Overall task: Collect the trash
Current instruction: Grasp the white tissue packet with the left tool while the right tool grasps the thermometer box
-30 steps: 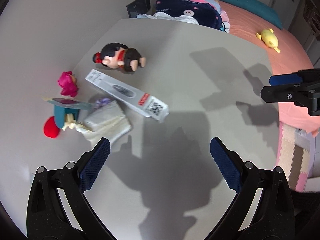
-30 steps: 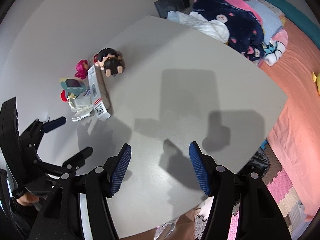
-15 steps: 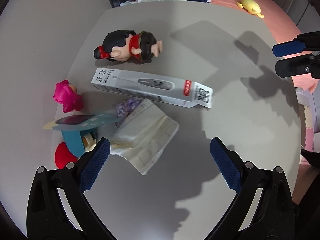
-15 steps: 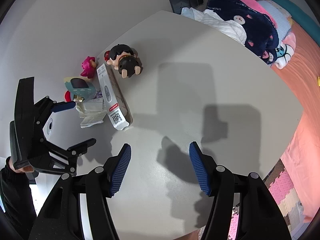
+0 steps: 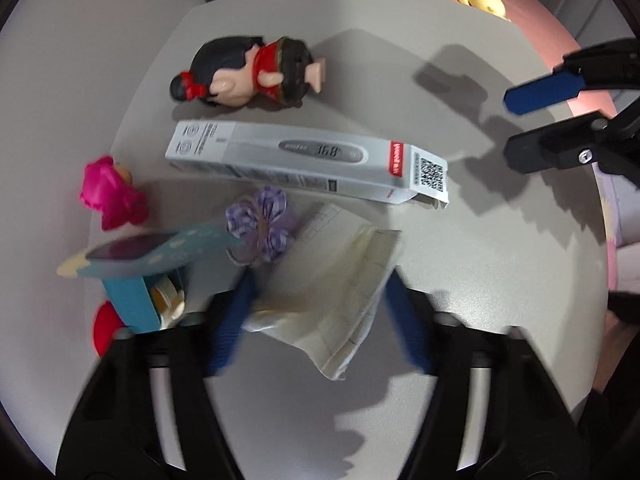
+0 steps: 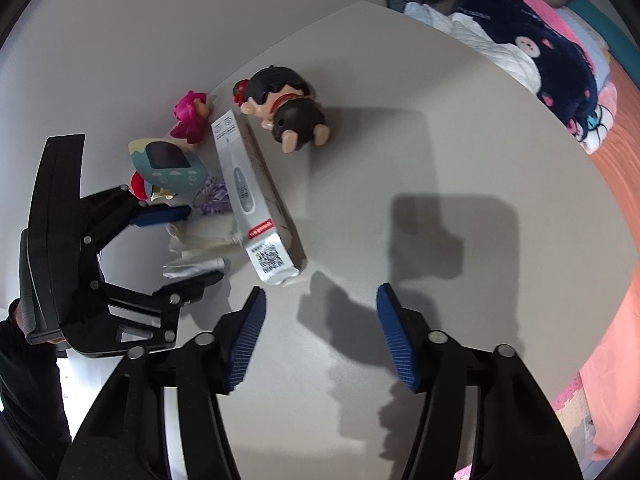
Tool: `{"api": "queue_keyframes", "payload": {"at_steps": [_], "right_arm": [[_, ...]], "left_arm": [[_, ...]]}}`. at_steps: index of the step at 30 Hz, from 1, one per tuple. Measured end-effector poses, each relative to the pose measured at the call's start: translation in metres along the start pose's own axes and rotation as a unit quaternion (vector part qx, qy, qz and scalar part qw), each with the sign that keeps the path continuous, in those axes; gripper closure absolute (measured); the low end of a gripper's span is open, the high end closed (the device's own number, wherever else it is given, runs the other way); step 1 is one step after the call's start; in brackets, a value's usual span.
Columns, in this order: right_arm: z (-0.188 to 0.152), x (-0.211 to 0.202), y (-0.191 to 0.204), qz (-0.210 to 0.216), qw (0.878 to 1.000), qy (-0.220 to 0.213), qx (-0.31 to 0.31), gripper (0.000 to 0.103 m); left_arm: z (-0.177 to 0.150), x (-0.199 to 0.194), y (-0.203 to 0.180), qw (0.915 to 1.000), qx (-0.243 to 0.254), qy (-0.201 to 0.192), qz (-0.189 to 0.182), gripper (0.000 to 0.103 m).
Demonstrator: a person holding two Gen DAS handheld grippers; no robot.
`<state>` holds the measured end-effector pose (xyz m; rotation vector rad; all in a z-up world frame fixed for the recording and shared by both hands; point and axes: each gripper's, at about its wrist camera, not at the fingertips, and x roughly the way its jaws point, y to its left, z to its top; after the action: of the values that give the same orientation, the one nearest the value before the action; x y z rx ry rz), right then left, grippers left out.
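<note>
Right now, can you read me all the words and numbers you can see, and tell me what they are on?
"36.8": on the thermometer pictured on the long white box.
Red label near the box's end: white letters, too small to read.
QR code on the box's end flap: a pattern, no words.
Small print and round signs at the box's other end: too blurred to read.
Folded paper: faint lines only, nothing readable.

Doll [image 5: 250,76] behind thermometer box [image 5: 308,166] on table [image 5: 500,280]; paper wad [image 5: 332,292] before box; bow [image 5: 262,226] between; bedding [image 6: 532,52] beyond table's far edge.
</note>
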<state>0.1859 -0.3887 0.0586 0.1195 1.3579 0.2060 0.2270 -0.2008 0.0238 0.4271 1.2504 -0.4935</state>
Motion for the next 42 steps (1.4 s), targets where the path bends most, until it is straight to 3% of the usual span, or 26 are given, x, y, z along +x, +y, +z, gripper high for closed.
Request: {"api": "queue_keyframes", "payload": {"at_steps": [5,13,20,25,30,33,36,37,38,42], "right_arm": [[0.013,0.017,0.017,0.003,1.0,0.014,-0.028,0.06],[0.035,0.043,0.044,-0.011,0.997,0.024,-0.07,0.066],[0.052,0.06,0.062,-0.041,0.994,0.021,-0.098,0.066],[0.062,0.071,0.065,-0.049,0.994,0.021,-0.099,0.068],[0.062,0.077,0.069,-0.047,0.994,0.019,-0.096,0.071],[0.045,0.068,0.058,-0.03,0.996,0.017,-0.084,0.071],[0.036,0.057,0.051,-0.01,0.997,0.014,-0.076,0.071],[0.034,0.054,0.051,-0.007,0.997,0.012,-0.076,0.071],[0.03,0.049,0.05,-0.002,0.997,0.01,-0.076,0.071],[0.019,0.032,0.046,0.011,0.997,0.002,-0.075,0.071]], "left_arm": [[-0.018,-0.006,0.01,0.9977,-0.059,-0.02,-0.025,0.063],[-0.045,-0.013,0.022,0.9856,-0.16,-0.03,-0.046,0.063],[-0.047,-0.016,0.024,0.9798,-0.193,-0.029,-0.044,0.062],[-0.049,-0.016,0.027,0.9808,-0.19,-0.03,-0.032,0.063],[-0.05,-0.016,0.005,0.9831,-0.18,-0.034,-0.006,0.065],[-0.053,-0.017,0.005,0.9807,-0.19,-0.041,-0.019,0.068],[-0.059,-0.024,0.003,0.9783,-0.198,-0.05,-0.031,0.076],[-0.06,-0.028,0.002,0.978,-0.198,-0.057,-0.035,0.092],[-0.06,-0.031,0.0,0.9775,-0.198,-0.06,-0.039,0.097],[-0.058,-0.042,-0.006,0.9797,-0.186,-0.066,-0.037,0.097]]}}
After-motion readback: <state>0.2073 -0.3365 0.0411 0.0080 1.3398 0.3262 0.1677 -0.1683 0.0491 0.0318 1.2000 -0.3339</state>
